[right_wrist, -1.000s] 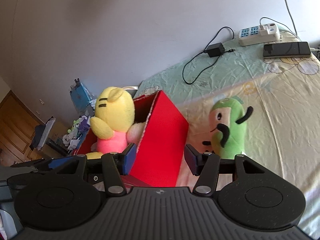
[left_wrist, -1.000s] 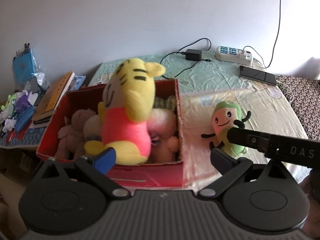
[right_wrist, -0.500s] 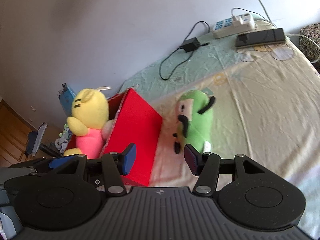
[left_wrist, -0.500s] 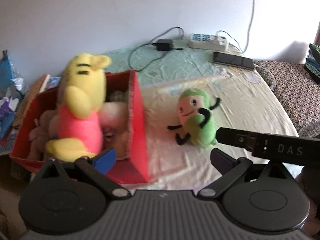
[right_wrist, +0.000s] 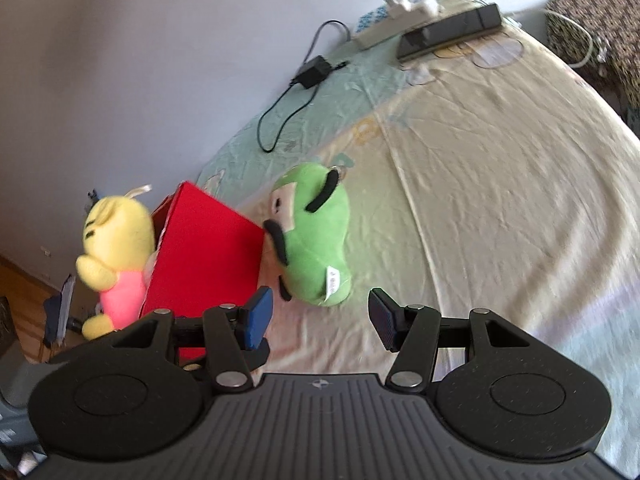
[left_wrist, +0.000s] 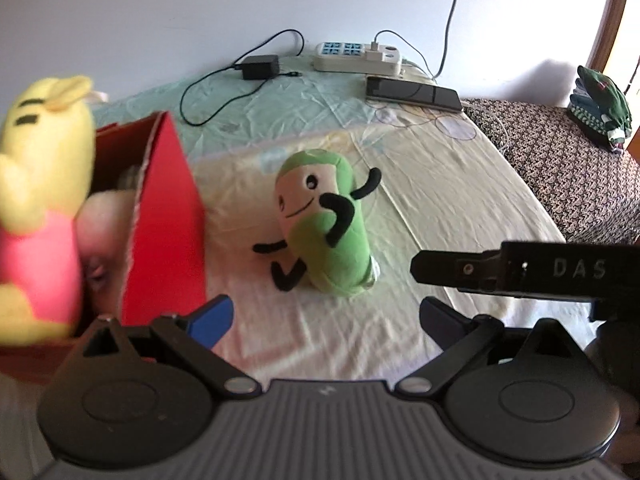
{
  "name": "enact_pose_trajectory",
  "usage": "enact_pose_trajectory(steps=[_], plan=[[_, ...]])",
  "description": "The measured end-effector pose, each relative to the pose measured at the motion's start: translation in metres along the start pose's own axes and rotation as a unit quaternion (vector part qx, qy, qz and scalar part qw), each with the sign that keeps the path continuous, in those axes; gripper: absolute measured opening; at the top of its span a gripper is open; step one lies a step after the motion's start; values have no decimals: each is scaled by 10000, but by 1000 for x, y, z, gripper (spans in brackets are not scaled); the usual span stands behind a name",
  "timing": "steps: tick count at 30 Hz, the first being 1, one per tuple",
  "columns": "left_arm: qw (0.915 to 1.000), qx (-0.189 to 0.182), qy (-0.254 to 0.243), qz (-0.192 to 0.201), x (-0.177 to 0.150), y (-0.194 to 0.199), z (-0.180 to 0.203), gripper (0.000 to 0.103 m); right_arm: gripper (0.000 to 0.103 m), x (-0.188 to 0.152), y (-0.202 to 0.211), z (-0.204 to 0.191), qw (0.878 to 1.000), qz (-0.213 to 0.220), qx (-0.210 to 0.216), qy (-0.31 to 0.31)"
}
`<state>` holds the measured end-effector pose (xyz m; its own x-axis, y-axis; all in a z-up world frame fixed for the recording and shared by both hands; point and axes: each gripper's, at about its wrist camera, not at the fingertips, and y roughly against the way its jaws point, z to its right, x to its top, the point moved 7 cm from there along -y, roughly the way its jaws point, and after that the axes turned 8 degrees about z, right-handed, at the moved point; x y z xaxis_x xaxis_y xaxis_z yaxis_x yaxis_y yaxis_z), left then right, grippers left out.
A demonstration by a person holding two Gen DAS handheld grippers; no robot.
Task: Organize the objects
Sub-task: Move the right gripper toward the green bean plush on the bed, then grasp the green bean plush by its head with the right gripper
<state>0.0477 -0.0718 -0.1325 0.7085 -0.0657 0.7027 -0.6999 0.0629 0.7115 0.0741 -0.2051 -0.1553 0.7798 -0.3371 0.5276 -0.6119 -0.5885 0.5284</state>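
Blue pads line both pairs of jaws, and both pairs stand released with nothing between them. The left gripper [left_wrist: 326,316] tilts steeply down over a bed sheet [left_wrist: 460,208], pale yellow near the camera and pale green toward the wall. Just ahead of its jaws a green plush toy [left_wrist: 324,228] lies on the sheet, its cream face with a smile turned up and its thin black arms and legs spread out. The right gripper [right_wrist: 318,320] also angles down, and the same green toy [right_wrist: 316,248] lies just beyond its jaws, showing a white label near its lower end. In the left wrist view the right gripper's black finger [left_wrist: 480,270] crosses from the right edge, close beside the toy but not touching it.

To the left of the green toy stands an open red box [left_wrist: 168,216], its near corner just beside the toy. A yellow plush toy [left_wrist: 40,184] in a pink shirt sits upright in the box, with paler soft toys [left_wrist: 104,232] packed behind it; they are blurred.

Farther back on the bed lie a black power adapter [left_wrist: 260,67] with its looped cable, a white power strip [left_wrist: 356,56] and a dark phone [left_wrist: 412,93]. A plain pale wall [left_wrist: 200,12] rises behind them. A brown patterned cover [left_wrist: 568,168] lies at the right, with folded green clothes [left_wrist: 600,108] on it.
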Motion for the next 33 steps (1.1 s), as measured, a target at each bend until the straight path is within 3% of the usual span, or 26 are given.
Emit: enact_pose_trajectory(steps=[6,9,16,26,28,33], plan=[[9996,-50,-210,163,11,-28,-1,100,58,16,-15,2,9999,33,89,-139],[9996,-146,-182,144,14,-41,-4,100,65,25,-27,-2,9995,17,193,-238],[9992,-349,-194,82,19,-67,-6,101,65,33,-57,-12,9993,-128,275,-208],[9974,-710,11,-137,24,-102,-17,101,65,34,-92,-8,9989,-321,92,-330],[9963,-824,119,-220,25,-107,-19,100,65,33,-96,-7,9986,-344,84,-404],[9923,-1144,266,-403,24,-114,-16,86,65,31,-104,-3,9978,-401,35,-518]])
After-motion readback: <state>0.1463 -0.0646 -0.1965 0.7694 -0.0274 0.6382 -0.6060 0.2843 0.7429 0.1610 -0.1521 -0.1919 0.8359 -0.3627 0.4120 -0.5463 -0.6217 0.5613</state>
